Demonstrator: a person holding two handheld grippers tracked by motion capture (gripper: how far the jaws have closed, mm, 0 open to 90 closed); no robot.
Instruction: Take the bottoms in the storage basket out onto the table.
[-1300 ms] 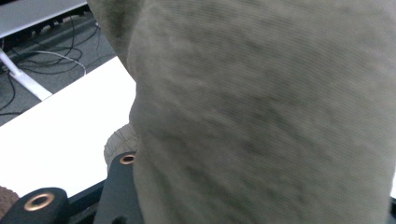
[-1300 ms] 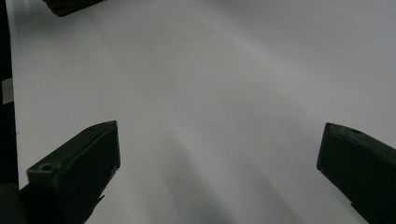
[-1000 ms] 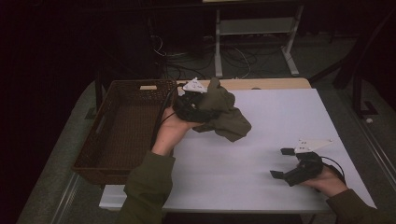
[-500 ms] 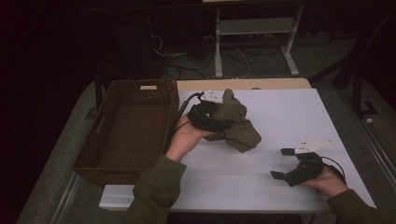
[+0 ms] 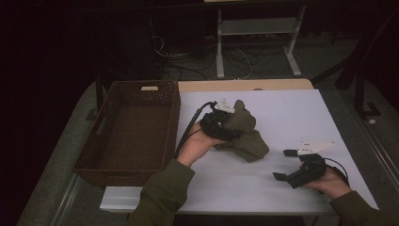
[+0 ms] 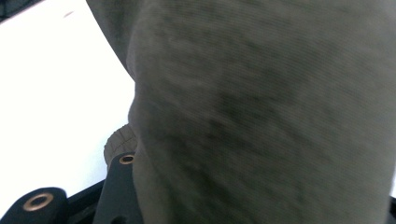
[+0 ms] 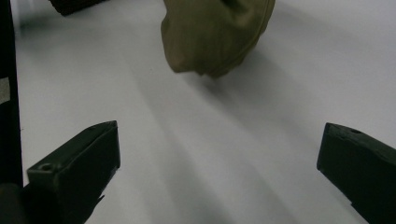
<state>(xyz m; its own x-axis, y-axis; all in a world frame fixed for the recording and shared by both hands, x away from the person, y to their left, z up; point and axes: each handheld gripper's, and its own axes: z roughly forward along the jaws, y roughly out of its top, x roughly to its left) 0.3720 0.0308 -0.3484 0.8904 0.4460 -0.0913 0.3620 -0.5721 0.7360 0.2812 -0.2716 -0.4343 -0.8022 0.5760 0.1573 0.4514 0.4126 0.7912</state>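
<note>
No lettering can be read on anything here; the pale tag on the basket's (image 5: pixel 127 134) far rim is too small and dim to make out. The left gripper (image 5: pixel 225 123) sits over the middle of the white table (image 5: pixel 291 117), its jaws closed on a bunched olive-green cloth (image 5: pixel 244 134) that hangs from them, the lower folds resting on the tabletop just right of the brown wicker basket. In the left gripper view the cloth (image 6: pixel 261 112) drapes thickly across the jaws, a ribbed cuff showing beside one of them. The left hand (image 5: pixel 197 143) comes up from the bottom edge in a green sleeve, wrist angled toward the table's centre, cable looping back toward the basket. The right gripper (image 5: pixel 288 165) rests low near the table's near right corner, well apart from the cloth, its jaws standing wide with nothing between them; the right gripper view looks along the bare tabletop toward the cloth (image 7: pixel 215 37).
</note>
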